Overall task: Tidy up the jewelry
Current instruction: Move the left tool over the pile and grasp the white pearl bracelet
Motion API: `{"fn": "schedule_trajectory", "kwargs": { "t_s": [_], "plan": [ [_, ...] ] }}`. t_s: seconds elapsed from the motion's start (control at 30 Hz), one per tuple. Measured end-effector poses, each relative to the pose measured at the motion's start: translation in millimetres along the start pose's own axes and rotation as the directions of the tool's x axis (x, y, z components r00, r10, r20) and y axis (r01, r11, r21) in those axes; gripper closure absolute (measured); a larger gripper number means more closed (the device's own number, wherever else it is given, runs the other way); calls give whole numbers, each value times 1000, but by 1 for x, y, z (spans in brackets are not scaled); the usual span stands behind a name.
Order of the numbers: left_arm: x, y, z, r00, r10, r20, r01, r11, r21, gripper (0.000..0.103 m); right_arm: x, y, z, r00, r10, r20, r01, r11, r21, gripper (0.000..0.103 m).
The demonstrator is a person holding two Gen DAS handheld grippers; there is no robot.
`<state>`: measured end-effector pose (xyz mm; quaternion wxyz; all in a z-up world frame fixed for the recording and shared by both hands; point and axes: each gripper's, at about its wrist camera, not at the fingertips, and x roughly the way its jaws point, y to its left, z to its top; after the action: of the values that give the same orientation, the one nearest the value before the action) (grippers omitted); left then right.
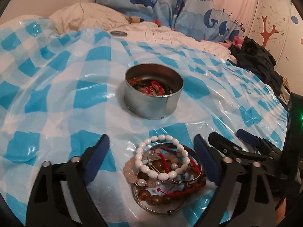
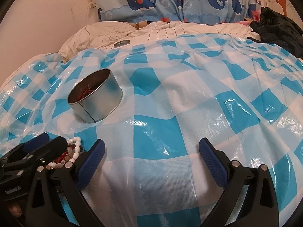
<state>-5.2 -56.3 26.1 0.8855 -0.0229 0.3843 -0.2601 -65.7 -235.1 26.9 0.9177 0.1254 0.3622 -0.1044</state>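
Seemingly straddling a heap of bracelets (image 1: 162,172), the left tongs (image 1: 151,162) stand wide in the left wrist view, their blue pads not touching the beads. The heap lies on a blue-checked plastic sheet (image 1: 56,94) over a bed, near a round metal tin (image 1: 153,96) holding red jewelry.

From the right wrist view, the right tongs (image 2: 151,158) also stand wide, with only plastic sheet between them. The tin (image 2: 95,98) sits to their upper left, the bracelets (image 2: 73,149) at lower left beside the left tongs (image 2: 45,141).
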Motion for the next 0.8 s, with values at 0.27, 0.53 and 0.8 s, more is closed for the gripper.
{"fn": "schedule_trajectory", "kwargs": {
  "t_s": [0.27,0.53,0.8],
  "plan": [
    [12,5,-2,997,-17,-76,17,1000,-2,86,0,0,0,1000,0,0,0,1000,-1,8],
    [-5,20,7,995,-90,-36,87,993,-81,103,1,0,1,1000,-2,0,2,1000,-2,8],
    [12,22,3,986,-124,-113,110,987,-117,88,1,0,1,1000,-2,0,2,1000,-2,8]
  ]
}}
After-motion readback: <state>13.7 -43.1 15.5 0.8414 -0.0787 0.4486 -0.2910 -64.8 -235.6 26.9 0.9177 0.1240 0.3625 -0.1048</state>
